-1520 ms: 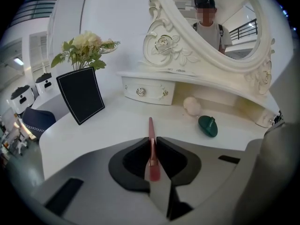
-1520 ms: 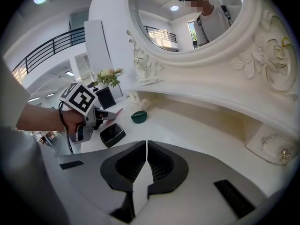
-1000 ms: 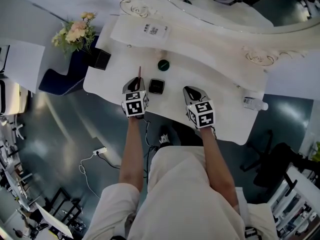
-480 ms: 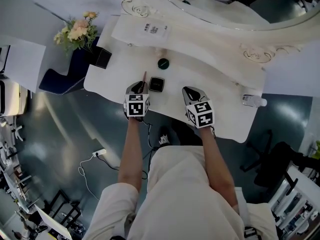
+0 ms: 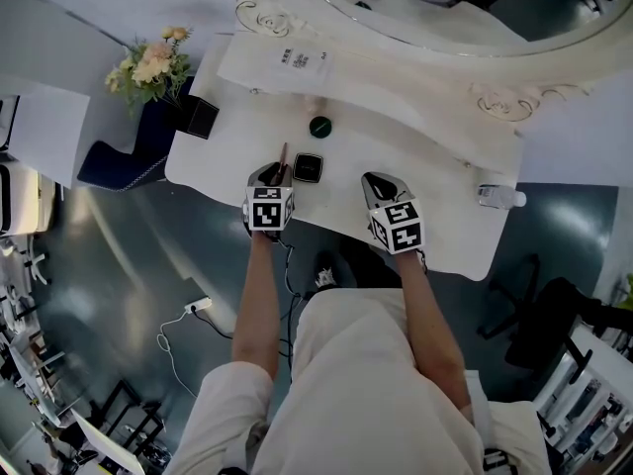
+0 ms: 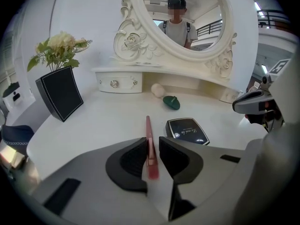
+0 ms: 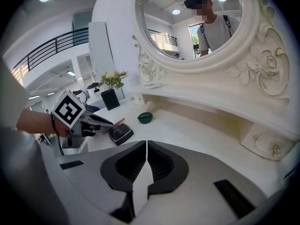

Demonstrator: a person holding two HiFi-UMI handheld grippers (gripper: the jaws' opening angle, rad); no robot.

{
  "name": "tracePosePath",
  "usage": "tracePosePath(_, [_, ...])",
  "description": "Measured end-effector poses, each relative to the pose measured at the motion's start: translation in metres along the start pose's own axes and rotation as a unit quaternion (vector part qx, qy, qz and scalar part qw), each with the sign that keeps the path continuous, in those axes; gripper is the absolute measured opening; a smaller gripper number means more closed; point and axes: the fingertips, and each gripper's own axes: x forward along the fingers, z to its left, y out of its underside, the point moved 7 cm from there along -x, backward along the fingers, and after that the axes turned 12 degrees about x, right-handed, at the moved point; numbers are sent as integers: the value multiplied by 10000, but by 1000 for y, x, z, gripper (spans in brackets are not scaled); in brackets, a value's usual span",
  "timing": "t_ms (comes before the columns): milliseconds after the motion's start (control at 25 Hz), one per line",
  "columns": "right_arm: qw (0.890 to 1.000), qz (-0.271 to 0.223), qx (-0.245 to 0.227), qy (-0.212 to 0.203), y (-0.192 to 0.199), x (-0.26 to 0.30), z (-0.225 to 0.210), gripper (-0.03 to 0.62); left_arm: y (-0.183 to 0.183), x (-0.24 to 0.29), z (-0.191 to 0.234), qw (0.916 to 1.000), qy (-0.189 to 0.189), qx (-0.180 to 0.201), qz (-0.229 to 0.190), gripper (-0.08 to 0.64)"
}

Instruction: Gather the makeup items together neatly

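The pink stick lies between the jaws of the left tool, its far end pointing straight ahead of the tool and resting on the white bench. The jaws are opening. The stick sits against the left pad, with what looks like a thin gap at the right pad, so I read this as the let-go and not a firm hold.

Just ahead and to the right of that tool lies the black compact, close beside the stick's tip but not touching it. Farther ahead are the green pot and, beyond it against the mirror base, a pale puff – both well apart from the stick and compact.

The right tool is clenched on nothing, and hovers over bare bench to the right of the compact.

By my judgement the gathering is partly done: stick and compact make a pair, while the green pot and the puff are not yet brought in. Off to the left tool's far left, a black box of flowers stands apart – not part of the job, as far as I can tell.
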Motion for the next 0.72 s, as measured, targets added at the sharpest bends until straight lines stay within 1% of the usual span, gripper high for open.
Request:
tracePosePath(160, [10000,10,-8,-14,1,2,0,44,-2,-3,2,10000,-30,18,-6,124])
tracePosePath(320, [10000,-10,16,-39,-2,3,-1,44,-12,-11,4,9997,-129,151,-138,127])
tracePosePath(440, [10000,-13,32,-81,-3,7,-1,44,-23,-11,0,9989,-179,378,-189,130])
tracePosePath(720, [9999,19,82,-122,-6,13,-5,44,-76,11,-15,9933,121,1047,-482,130])
